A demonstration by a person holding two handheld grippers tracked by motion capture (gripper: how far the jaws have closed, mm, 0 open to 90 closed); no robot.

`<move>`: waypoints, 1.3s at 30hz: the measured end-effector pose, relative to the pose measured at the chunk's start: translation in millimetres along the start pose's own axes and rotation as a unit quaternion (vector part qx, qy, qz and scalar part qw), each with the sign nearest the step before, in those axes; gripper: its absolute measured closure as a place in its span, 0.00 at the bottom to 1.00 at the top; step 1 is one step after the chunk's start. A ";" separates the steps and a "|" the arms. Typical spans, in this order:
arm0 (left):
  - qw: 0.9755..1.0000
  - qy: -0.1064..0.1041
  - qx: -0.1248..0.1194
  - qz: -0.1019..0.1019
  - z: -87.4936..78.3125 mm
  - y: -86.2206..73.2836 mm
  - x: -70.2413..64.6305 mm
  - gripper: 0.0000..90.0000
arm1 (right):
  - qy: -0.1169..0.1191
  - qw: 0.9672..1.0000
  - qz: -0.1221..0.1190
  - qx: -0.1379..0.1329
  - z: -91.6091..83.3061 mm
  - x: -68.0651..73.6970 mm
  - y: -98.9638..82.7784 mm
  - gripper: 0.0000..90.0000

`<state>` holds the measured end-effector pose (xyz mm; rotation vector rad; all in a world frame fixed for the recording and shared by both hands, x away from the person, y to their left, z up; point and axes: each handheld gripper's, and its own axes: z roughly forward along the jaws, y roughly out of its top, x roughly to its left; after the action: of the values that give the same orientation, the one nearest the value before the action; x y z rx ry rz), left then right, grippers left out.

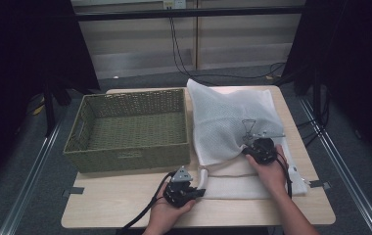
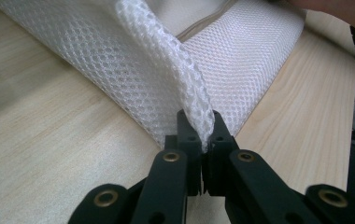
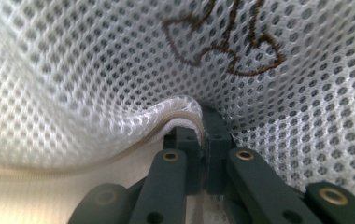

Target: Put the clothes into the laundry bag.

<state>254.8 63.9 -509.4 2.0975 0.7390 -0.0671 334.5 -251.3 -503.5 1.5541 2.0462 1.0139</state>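
A white mesh laundry bag [image 1: 233, 122] lies on the right half of the wooden table [image 1: 125, 200], its near part folded flat. My left gripper [image 1: 197, 192] sits at the bag's near left corner, shut on a raised fold of the mesh [image 2: 189, 88]. My right gripper [image 1: 247, 151] is farther back at the bag's middle, shut on the zippered edge [image 3: 180, 112], lifting the upper layer. Brown stitching [image 3: 231, 46] shows on the mesh just above the right jaws.
An empty green woven basket [image 1: 130, 128] stands on the left half of the table, right beside the bag. Cables trail from both grippers toward the table's near edge. Dark curtains and metal rails flank the table.
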 end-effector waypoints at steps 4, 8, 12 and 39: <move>1.000 -0.011 -0.003 -0.013 0.0 -0.1 3.0 0.97 | 0.062 0.997 -0.013 -0.037 -23.8 3.5 4.6 0.98; 1.000 -0.014 -0.001 -0.017 0.3 0.3 4.3 0.97 | 0.132 0.988 -0.028 -0.070 -64.3 9.9 -9.4 0.98; 1.000 -0.014 -0.003 -0.019 0.7 0.2 3.9 0.97 | 0.140 0.989 -0.039 0.008 -55.7 12.7 -33.9 0.98; 0.992 0.024 -0.092 -0.080 -23.3 18.4 28.4 0.34 | 0.045 0.994 0.031 -0.092 -126.5 -53.4 -64.6 0.42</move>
<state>282.7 87.4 -490.6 1.8677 0.9075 -0.0351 223.2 -349.9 -472.8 1.5098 1.9095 1.2799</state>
